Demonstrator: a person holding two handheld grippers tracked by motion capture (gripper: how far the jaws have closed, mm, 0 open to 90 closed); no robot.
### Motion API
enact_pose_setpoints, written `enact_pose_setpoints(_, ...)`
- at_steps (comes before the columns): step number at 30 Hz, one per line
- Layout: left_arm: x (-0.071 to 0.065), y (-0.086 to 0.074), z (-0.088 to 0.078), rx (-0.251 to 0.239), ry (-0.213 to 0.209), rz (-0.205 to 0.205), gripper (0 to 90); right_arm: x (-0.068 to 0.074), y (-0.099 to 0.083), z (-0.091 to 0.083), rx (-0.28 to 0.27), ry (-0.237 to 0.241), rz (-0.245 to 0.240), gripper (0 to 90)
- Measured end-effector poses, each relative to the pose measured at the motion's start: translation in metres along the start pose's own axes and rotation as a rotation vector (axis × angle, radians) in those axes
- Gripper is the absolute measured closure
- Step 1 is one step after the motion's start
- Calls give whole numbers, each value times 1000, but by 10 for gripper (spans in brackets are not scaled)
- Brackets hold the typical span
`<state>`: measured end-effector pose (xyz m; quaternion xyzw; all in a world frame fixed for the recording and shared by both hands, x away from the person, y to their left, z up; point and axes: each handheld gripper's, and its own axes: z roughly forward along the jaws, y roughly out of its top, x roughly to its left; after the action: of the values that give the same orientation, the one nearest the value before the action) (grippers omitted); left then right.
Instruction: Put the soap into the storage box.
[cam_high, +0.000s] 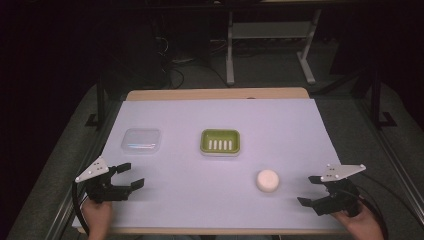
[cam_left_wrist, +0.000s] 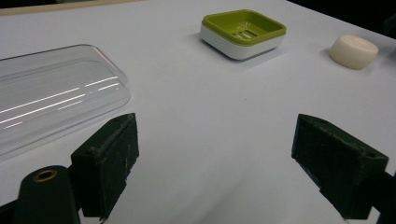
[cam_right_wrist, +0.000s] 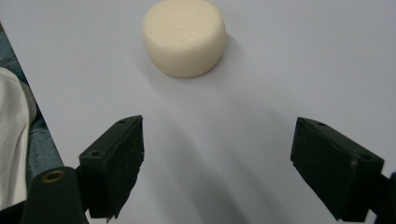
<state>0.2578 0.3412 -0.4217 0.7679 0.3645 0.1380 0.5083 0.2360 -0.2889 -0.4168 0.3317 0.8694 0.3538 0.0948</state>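
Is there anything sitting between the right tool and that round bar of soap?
Nothing visible. The right tool is open, and only bare white table cover lies between it and the soap. The green soap dish and clear lid sit farther off, out of that path.

No legible text or labels

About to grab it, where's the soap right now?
In the high view, the soap lies on the table's right front, between the green dish and the open right claw.
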Motion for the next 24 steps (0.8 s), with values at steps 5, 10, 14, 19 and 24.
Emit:
enact_pose_setpoints(5,-2,0,1,-3,4,7,145,4,5,2,10,4,-11,163)
enact_pose_setpoints(10,-2,0,0,1,5,9,145,5,11,6,37,36,-11,150)
enact_pose_setpoints(14,-2,0,0,1,6,9,145,6,19,13,72,38,-21,141)
enact_pose_setpoints(19,-2,0,-1,1,7,9,145,7,32,21,94,54,-39,141)
enact_pose_setpoints(24,0,-1,-3,-5,11,5,145,6,42,23,95,63,-53,143)
